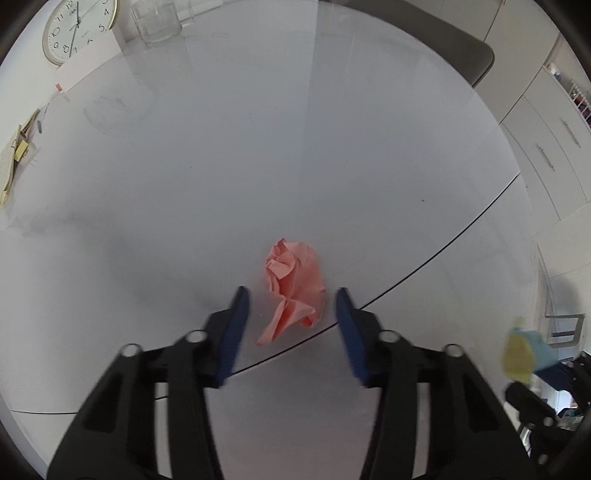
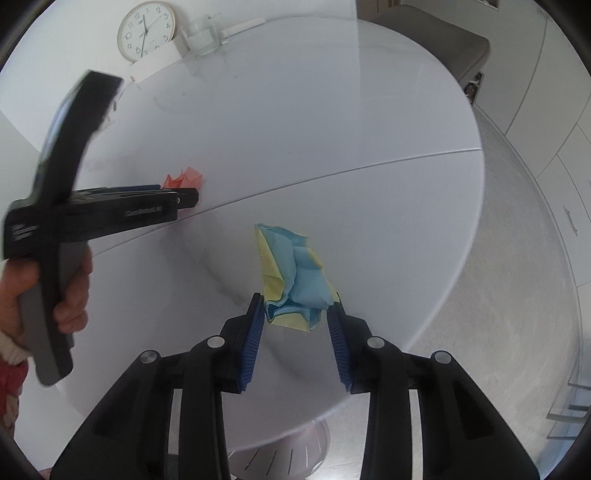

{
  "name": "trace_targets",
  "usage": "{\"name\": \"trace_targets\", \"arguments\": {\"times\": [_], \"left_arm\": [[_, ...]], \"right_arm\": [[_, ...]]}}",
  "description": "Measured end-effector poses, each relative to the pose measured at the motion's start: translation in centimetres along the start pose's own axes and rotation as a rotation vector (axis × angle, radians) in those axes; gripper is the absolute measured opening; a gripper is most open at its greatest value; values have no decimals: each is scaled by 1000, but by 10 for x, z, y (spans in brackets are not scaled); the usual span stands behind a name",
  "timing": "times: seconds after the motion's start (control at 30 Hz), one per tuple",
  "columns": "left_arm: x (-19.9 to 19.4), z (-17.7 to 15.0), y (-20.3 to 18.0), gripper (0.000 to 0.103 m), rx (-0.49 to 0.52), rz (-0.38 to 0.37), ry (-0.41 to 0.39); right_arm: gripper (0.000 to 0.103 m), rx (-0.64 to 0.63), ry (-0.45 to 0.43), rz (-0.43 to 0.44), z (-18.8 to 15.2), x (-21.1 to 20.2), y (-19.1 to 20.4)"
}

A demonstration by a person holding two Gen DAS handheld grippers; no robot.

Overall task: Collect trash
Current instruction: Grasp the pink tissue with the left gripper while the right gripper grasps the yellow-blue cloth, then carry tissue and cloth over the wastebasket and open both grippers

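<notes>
Left wrist view first: the left gripper (image 1: 291,299) has its blue pads (image 1: 236,325) set at a narrow-to-middling gap on either side of a crumpled pink paper (image 1: 295,288), and bare table shows between each pad and the paper, so nothing is pinched yet. The paper lies on the white round table (image 1: 258,166), just by the dark seam that crosses it.

Right wrist view: the right gripper (image 2: 300,312) is closed on a crumpled blue and yellow paper (image 2: 299,280), both pads pressing into its lower folds while the rest fans out loosely ahead of the tips. A hand (image 2: 55,295) at the left edge holds the other tool near the pink scrap.

Risks, as I judge them — the pink paper is light and springy, so a pad coming down off-centre could nudge it along the smooth top instead of trapping it. The blue and yellow wad is caught only by its near end; a quick swing could let it slip out. A clock (image 1: 77,29) and a glass jar (image 1: 155,22) stand well away at the far rim.
</notes>
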State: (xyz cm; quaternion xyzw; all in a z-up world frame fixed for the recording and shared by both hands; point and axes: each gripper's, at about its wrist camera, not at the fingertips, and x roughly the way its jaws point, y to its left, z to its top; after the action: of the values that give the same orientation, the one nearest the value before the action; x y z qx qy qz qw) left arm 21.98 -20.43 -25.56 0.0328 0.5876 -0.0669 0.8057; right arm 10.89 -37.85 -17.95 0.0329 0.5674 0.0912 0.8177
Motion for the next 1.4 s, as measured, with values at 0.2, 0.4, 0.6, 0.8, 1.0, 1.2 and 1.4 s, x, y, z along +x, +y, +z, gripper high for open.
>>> {"name": "trace_targets", "arguments": {"times": [0.2,0.4,0.6,0.8,1.0,1.2,1.4], "left_arm": [[-4,3,-2,27,-13,2,-25],[-32,-13,-3,27,5,-20,-52],[-92,-66,-17,27,53,-76,-65],[-127,-151,-44,27,152,-163,-3],[-147,-227,-60,27,298,-203,22],[-163,-280,-48,27,350,-220,29],[-164,-313,-34,27,375,-206,43]], "right_arm": [[36,28,-14,11,-5,-9,-6],[36,10,-25,30,-25,-22,-1],[36,-31,-11,25,-71,-47,4],[36,21,20,14,-138,-58,24],[36,115,55,3,-204,-45,51],[37,135,107,-15,-237,4,72],[37,174,156,-8,-255,63,83]]}}
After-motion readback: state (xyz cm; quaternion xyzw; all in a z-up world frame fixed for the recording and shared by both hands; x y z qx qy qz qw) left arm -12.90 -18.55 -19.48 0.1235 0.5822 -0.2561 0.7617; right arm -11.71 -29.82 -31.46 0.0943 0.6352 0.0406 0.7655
